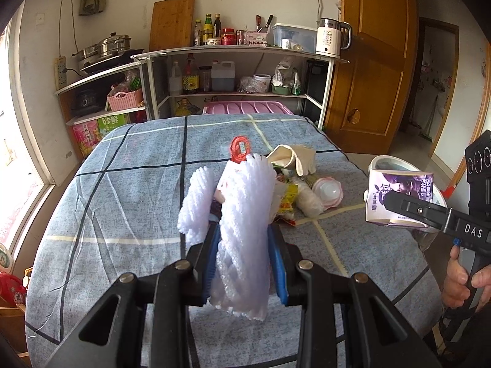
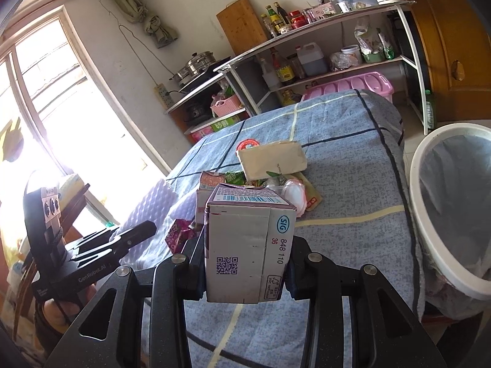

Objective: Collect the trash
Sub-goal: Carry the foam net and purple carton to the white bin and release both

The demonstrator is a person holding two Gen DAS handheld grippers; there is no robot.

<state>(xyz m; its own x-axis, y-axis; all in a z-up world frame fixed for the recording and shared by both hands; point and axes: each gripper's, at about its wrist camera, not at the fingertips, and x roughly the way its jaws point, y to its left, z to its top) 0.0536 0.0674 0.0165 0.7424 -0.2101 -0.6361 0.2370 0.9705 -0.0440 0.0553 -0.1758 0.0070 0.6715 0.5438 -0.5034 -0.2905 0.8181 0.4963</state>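
Note:
My left gripper (image 1: 244, 239) is shut on a white foam fruit net (image 1: 242, 230) and holds it above the table. My right gripper (image 2: 245, 263) is shut on a purple and white drink carton (image 2: 245, 245), also lifted; the carton also shows in the left wrist view (image 1: 396, 196) at the right. A pile of trash lies mid-table: a beige paper bag (image 2: 271, 159), a pink-rimmed cup (image 2: 294, 196), snack wrappers (image 1: 287, 202) and a red lid (image 1: 240, 147). A white bin lined with a bag (image 2: 429, 208) stands right of the table.
The table carries a blue checked cloth (image 1: 122, 190). Shelves with bottles, pots and a kettle (image 1: 330, 36) stand behind it. A pink crate (image 1: 245, 107) sits by the far edge. A window is at the left, a wooden door (image 1: 374, 61) at the right.

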